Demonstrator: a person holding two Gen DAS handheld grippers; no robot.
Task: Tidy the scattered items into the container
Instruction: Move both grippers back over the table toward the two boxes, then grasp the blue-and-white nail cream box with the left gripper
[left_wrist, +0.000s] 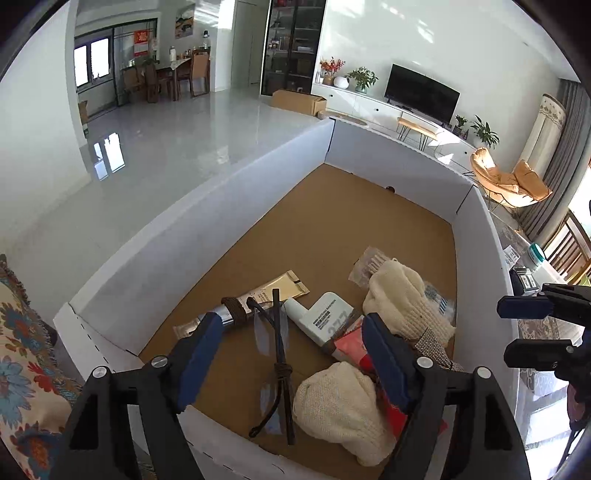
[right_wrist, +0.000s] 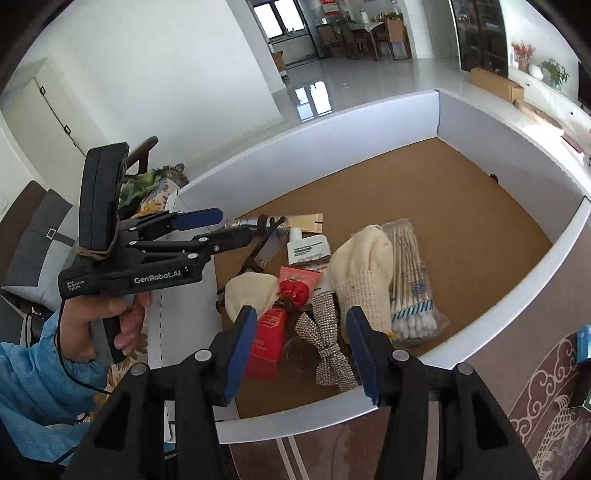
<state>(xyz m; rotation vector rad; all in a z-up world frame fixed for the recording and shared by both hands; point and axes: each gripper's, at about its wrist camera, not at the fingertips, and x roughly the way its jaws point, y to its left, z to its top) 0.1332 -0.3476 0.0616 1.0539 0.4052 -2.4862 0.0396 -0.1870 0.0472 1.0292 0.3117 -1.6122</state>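
Observation:
A white-walled box (left_wrist: 221, 206) (right_wrist: 369, 122) with a brown cardboard floor holds the items. Inside lie folded glasses (left_wrist: 279, 354) (right_wrist: 266, 240), a gold tube (left_wrist: 273, 290) (right_wrist: 306, 221), a white tube (left_wrist: 325, 314) (right_wrist: 308, 249), two cream gloves (left_wrist: 402, 299) (right_wrist: 362, 269), a red tube (right_wrist: 271, 339), a rhinestone bow (right_wrist: 325, 332) and a pack of cotton swabs (right_wrist: 410, 280). My left gripper (left_wrist: 291, 328) (right_wrist: 229, 225) hangs open over the glasses, holding nothing. My right gripper (right_wrist: 301, 319) (left_wrist: 517, 330) stands open above the bow and red tube, empty too.
A flowered cloth (left_wrist: 22, 350) lies left of the box. A patterned tabletop (right_wrist: 546, 387) runs along the box's right side, with a blue carton (right_wrist: 583, 343) at its edge. A hand (right_wrist: 110, 321) in a blue sleeve grips the left tool.

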